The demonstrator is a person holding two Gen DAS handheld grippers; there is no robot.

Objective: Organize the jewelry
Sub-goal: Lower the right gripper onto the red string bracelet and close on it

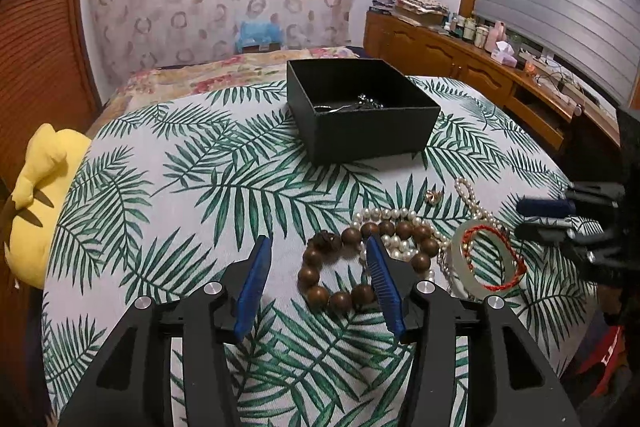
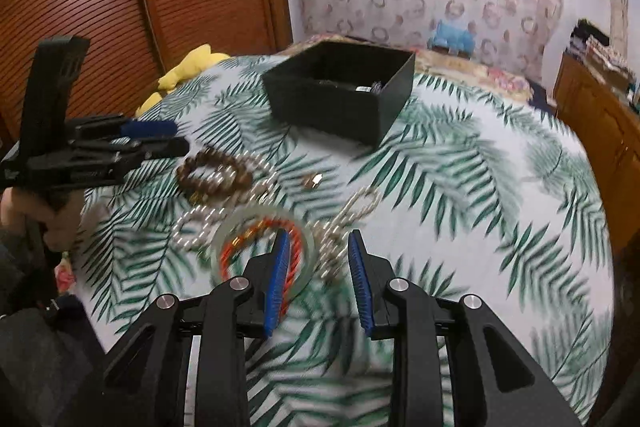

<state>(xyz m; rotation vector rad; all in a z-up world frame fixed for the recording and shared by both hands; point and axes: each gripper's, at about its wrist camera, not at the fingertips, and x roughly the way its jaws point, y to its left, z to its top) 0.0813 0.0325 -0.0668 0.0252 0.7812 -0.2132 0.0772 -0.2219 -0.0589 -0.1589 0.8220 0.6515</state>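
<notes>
On left wrist: our left gripper (image 1: 316, 259) half-open, empty, bead bracelet (image 1: 362, 261) just ahead, box (image 1: 360, 131) beyond toward the bed's far edge. Right wrist: right gripper (image 2: 318, 259) narrow, empty, bangle (image 2: 264, 247) at left pad.

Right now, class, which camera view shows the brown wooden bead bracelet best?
The left wrist view: the wooden bead bracelet lies close and sharp, each bead distinct. In the right wrist view it is smaller and blurred.
</notes>
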